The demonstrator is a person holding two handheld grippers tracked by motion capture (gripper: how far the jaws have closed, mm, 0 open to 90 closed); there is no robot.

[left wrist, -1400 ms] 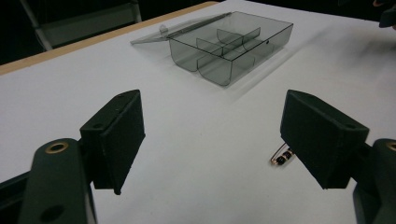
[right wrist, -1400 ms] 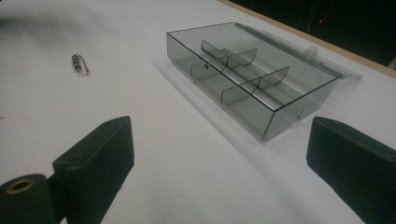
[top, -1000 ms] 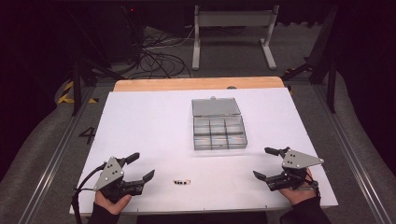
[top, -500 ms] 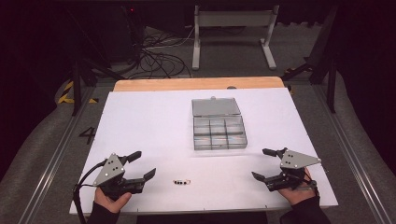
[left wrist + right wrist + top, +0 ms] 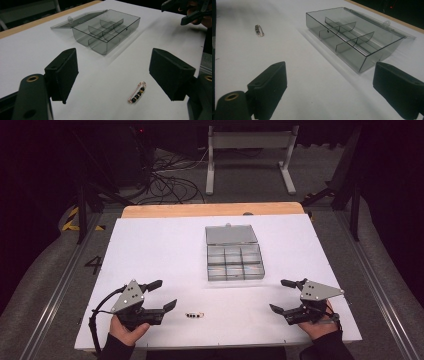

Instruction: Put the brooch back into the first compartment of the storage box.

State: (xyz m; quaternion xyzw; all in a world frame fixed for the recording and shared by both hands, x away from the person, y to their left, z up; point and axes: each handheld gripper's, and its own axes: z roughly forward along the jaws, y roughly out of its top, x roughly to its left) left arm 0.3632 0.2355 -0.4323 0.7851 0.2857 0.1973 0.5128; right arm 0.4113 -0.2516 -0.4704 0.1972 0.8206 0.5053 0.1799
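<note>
Left gripper (image 5: 162,294) wide, beaded safety pin (image 5: 136,92) at two o'clock on the table (image 5: 150,245); right gripper (image 5: 282,296) wide, empty. Risk: flat pin skidding from closing pads, never reaching the open compartment box (image 5: 235,261) at twelve.

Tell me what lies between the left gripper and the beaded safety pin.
Nothing: in the high view, bare white table separates the left gripper from the beaded safety pin.

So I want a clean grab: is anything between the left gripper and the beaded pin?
Nothing visible. The left gripper is open, and the beaded pin lies on bare white table just ahead between its jaws. The clear box sits farther back.
</note>
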